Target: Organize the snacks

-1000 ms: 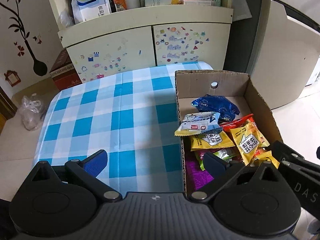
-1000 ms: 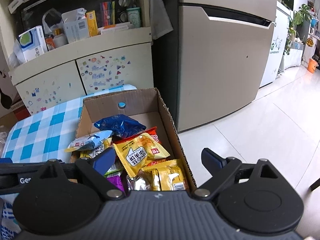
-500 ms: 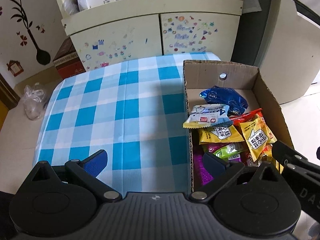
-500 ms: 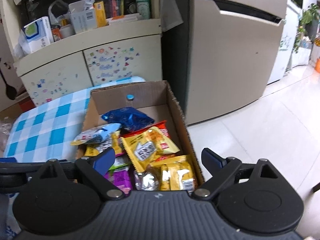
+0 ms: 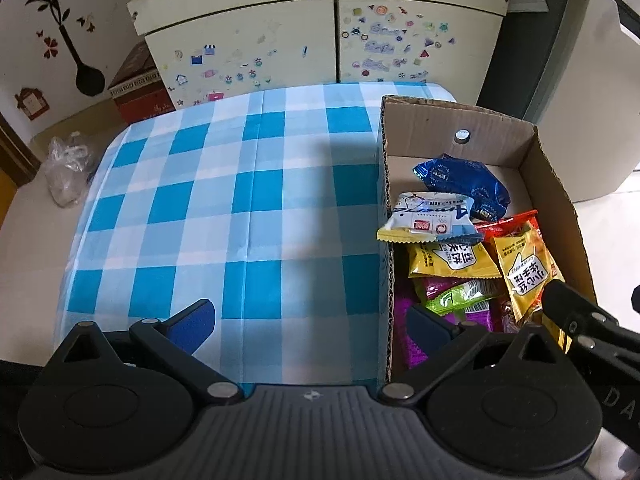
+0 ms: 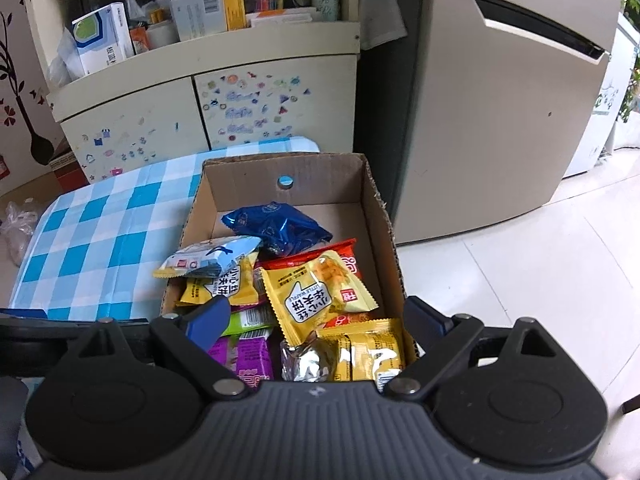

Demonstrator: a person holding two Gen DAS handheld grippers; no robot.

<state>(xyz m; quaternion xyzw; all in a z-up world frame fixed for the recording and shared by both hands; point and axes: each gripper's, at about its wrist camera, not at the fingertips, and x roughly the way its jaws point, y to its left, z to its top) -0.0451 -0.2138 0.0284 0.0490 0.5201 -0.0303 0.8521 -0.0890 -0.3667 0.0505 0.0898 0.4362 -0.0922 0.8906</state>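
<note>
A: Left gripper (image 5: 310, 316): fingers spread wide, nothing between them. It straddles the box's left wall; left finger (image 5: 194, 320) over the cloth (image 5: 224, 200), right finger (image 5: 430, 326) inside the box above the purple pack (image 5: 404, 312).

B: Right gripper (image 6: 316, 316): also wide, empty. It hangs over the near end of the box (image 6: 320, 170). Left finger (image 6: 208, 320) sits over the green pack (image 6: 248, 320); right finger (image 6: 424, 316) is at or just outside the right wall, cannot tell which.

A: Snacks: all in the box, which stands at the cloth's 3 o'clock edge. Blue pack (image 6: 278, 226) at 12 o'clock in the pile, far end. White pack (image 6: 210, 258) at 10 o'clock, overhanging the left wall.

B: Yellow waffle pack (image 6: 316, 300) at centre, lying on a red pack (image 6: 332, 254). Second yellow pack (image 5: 452, 258) partly under the white one. Foil pack (image 6: 308, 360) and a yellow box pack (image 6: 372, 354) at 6 o'clock.

A: Box floor bare only at the far end. Background: cabinet (image 5: 320, 44) with stickers at 12 o'clock, fridge (image 6: 500, 120) at 2 o'clock.
</note>
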